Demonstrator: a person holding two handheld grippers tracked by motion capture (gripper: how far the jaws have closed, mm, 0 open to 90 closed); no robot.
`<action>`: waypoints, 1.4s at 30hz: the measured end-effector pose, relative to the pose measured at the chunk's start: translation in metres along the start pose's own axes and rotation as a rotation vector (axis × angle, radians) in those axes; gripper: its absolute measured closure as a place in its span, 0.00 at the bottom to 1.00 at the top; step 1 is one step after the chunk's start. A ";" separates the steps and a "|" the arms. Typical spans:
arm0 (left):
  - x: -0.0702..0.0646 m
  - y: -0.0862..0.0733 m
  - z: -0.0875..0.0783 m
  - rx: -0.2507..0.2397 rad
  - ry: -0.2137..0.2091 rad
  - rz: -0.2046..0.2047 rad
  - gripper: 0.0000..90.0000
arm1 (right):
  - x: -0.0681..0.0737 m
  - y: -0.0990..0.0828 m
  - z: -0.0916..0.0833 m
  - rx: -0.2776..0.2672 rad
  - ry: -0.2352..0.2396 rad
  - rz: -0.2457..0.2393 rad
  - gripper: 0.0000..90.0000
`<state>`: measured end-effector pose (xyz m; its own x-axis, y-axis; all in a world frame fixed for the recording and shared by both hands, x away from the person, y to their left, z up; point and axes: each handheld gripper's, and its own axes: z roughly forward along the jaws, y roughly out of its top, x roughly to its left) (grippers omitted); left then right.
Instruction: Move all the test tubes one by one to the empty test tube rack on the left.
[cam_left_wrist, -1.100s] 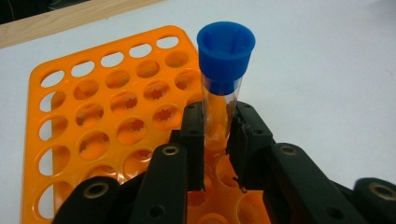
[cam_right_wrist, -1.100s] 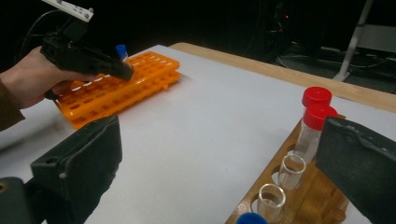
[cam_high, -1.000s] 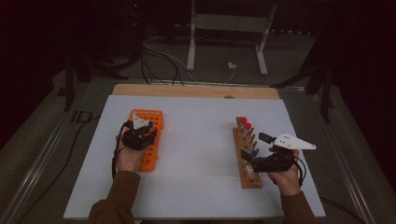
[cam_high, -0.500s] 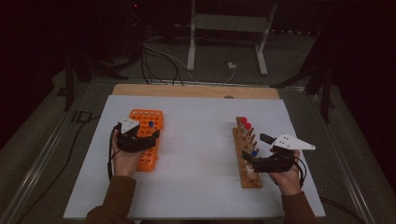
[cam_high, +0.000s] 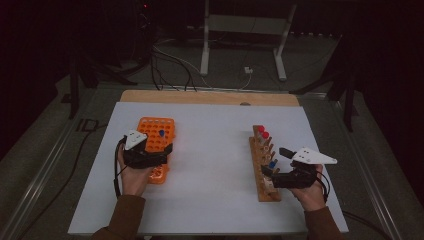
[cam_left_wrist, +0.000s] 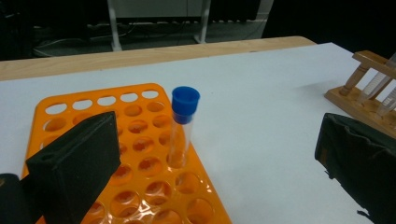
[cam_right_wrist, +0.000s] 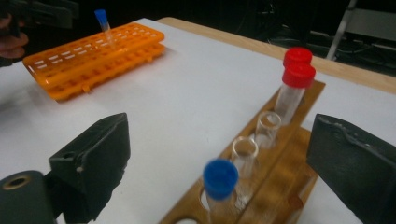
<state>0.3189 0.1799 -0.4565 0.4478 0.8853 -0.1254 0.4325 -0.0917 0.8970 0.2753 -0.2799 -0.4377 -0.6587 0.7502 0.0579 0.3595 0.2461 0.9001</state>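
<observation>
While the left tool hangs just short of the orange rack, its jaws having just swung wide apart with nothing between them, a blue-capped tube stands upright in a hole of that rack, free of both jaws. Across the table, well apart from the orange rack, the right tool sits at the near end of the wooden rack; its jaws, just easing inward, stand either side of a second blue-capped tube without touching it. Two red-capped tubes stand at that rack's far end.
</observation>
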 end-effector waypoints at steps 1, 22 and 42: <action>-0.001 -0.001 -0.001 0.000 0.001 0.001 0.01 | -0.001 -0.002 -0.001 0.003 -0.001 0.002 0.12; -0.015 -0.007 -0.011 -0.039 -0.038 0.007 0.01 | -0.001 -0.021 0.001 0.077 0.025 -0.060 0.83; -0.018 -0.009 -0.015 -0.042 -0.042 0.025 0.01 | 0.003 -0.019 0.010 0.099 -0.007 -0.094 0.86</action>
<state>0.2953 0.1712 -0.4561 0.4904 0.8632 -0.1198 0.3885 -0.0935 0.9167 0.2732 -0.2757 -0.4588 -0.6883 0.7249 -0.0280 0.3597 0.3745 0.8546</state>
